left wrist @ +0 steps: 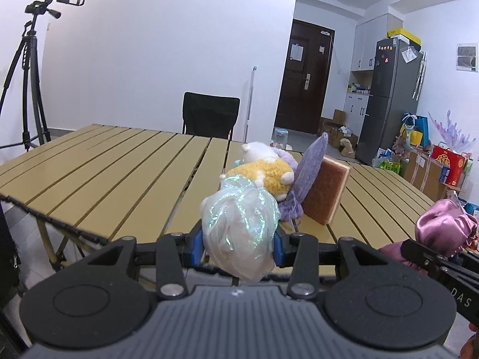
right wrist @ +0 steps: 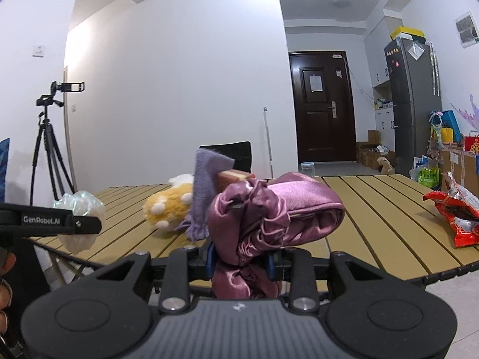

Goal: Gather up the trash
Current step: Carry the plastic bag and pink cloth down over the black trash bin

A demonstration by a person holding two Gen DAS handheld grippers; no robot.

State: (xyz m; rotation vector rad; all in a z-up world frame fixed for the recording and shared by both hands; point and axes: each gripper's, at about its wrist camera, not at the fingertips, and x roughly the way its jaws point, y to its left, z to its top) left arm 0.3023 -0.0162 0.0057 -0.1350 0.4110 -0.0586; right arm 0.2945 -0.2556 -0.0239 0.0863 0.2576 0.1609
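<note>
Over the slatted bench (right wrist: 374,197), both hands were mid-carry, I judged: the right gripper (right wrist: 241,261) had its fingers clamped on a pink satin pouch (right wrist: 278,209), the left gripper (left wrist: 238,246) on a crumpled iridescent plastic bag (left wrist: 239,227). Next each load needed a bin, none visible. Only the right view showed a red snack wrapper (right wrist: 455,212) lying uncollected.

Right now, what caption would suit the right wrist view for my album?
The right gripper clamps a crumpled pink satin pouch above a slatted table, with a red snack wrapper lying nearby.
</note>
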